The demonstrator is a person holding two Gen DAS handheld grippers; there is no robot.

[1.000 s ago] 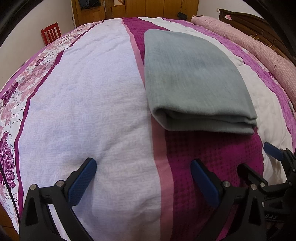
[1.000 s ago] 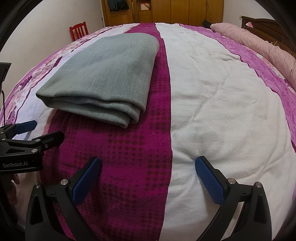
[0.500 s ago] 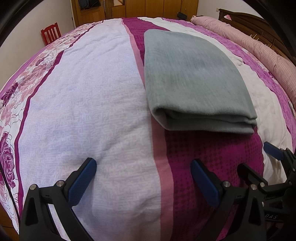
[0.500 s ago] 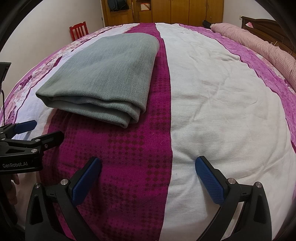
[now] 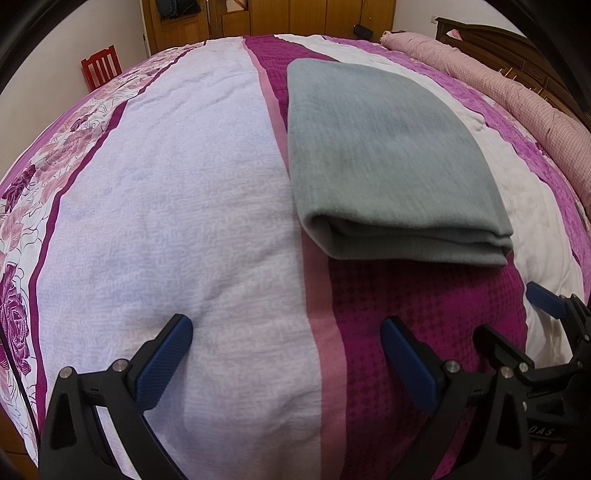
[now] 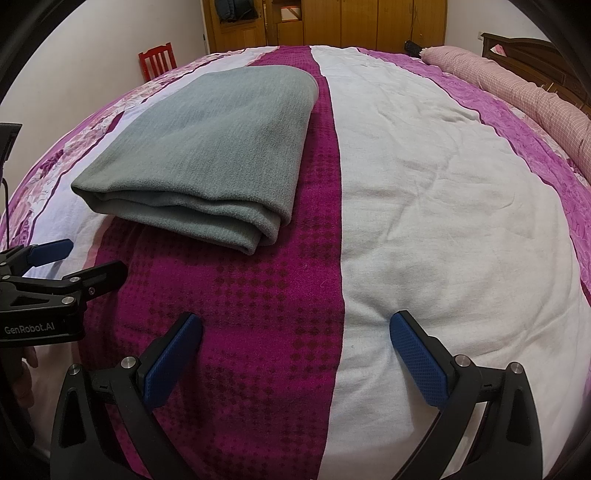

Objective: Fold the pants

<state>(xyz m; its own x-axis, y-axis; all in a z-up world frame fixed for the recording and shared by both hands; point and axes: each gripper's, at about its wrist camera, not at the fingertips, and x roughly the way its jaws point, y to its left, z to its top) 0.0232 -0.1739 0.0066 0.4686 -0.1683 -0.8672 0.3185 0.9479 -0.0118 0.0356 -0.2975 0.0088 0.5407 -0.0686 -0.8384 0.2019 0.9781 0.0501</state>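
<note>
The grey pants [image 5: 384, 155] lie folded into a flat rectangular stack on the bed, the layered edge facing me; they also show in the right wrist view [image 6: 214, 155]. My left gripper [image 5: 286, 332] is open and empty, low over the bedspread, short of the stack and to its left. My right gripper [image 6: 295, 332] is open and empty, short of the stack and to its right. Each gripper shows at the edge of the other's view: the right one [image 5: 517, 314] and the left one [image 6: 85, 258].
The bed has a bedspread [image 5: 166, 221] striped white, magenta and floral. A pink rolled quilt [image 6: 517, 85] lies along the right side by a dark wooden headboard [image 6: 535, 48]. A red chair [image 5: 101, 70] and wooden wardrobes [image 6: 332, 22] stand beyond.
</note>
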